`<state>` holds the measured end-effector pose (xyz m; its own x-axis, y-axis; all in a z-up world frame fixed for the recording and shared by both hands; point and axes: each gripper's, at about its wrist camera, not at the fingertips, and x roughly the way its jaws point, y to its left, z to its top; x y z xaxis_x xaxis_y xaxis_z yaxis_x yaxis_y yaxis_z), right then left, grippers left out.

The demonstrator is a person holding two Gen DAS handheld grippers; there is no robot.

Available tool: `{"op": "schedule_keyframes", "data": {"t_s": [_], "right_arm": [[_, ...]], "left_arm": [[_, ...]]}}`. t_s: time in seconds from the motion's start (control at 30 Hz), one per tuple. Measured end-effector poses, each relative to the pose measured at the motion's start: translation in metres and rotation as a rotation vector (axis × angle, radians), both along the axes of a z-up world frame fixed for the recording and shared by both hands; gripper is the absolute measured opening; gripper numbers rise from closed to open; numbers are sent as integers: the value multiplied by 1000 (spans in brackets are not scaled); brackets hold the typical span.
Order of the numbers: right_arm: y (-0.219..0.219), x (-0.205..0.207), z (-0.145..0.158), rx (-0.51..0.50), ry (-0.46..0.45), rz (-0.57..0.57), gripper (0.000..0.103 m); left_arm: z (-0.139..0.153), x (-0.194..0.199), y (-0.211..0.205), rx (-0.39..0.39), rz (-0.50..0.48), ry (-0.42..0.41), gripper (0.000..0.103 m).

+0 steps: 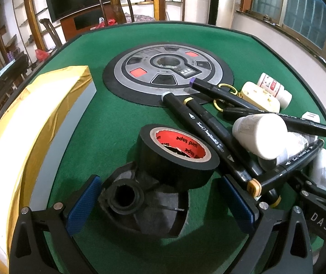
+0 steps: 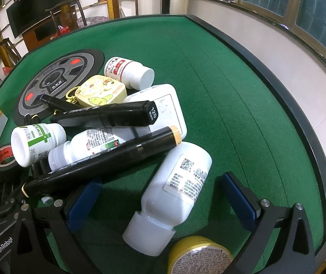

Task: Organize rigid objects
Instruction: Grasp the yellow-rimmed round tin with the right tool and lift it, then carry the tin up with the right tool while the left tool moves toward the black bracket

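The left hand-held gripper (image 1: 160, 203) stood open around a black ribbed plastic fitting (image 1: 140, 205); at twelve o'clock leaned a black tape roll (image 1: 176, 155) printed "wrd tape". The right hand-held gripper (image 2: 163, 201) gaped around a white QR-labelled bottle (image 2: 174, 187); a black marker (image 2: 108, 114) read "120".

Bright indoor light from overhead, soft shadows on the green table (image 1: 89, 123), glare on white bottles (image 2: 181, 182), heavy fisheye bending and dark corners

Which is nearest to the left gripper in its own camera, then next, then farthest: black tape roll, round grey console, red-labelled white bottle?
1. Black tape roll, just ahead of the left gripper.
2. Round grey console, table centre.
3. Red-labelled white bottle, far right.
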<state>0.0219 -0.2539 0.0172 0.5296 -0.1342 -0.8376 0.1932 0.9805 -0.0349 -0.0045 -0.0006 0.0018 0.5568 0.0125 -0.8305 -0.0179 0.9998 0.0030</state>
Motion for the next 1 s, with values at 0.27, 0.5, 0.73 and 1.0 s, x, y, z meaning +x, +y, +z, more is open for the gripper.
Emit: {"op": "schedule_keyframes", "data": {"t_s": [0.27,0.5,0.73,1.0], "right_arm": [[4,0,-1,-2,18,-10,103],[-4,-42,40,1,-88,-59,103],[5,-123,100,-105,-507,-63,103],[11,-113,73,42,-369,6,103]], "left_arm": [[10,-11,10,-35,-10,-26,87],[70,-63,56,-186,-52,-183,87],[108,-95,123,-300,-25,-302,87],[68,-89,96,-241,-79,-133,83]]}}
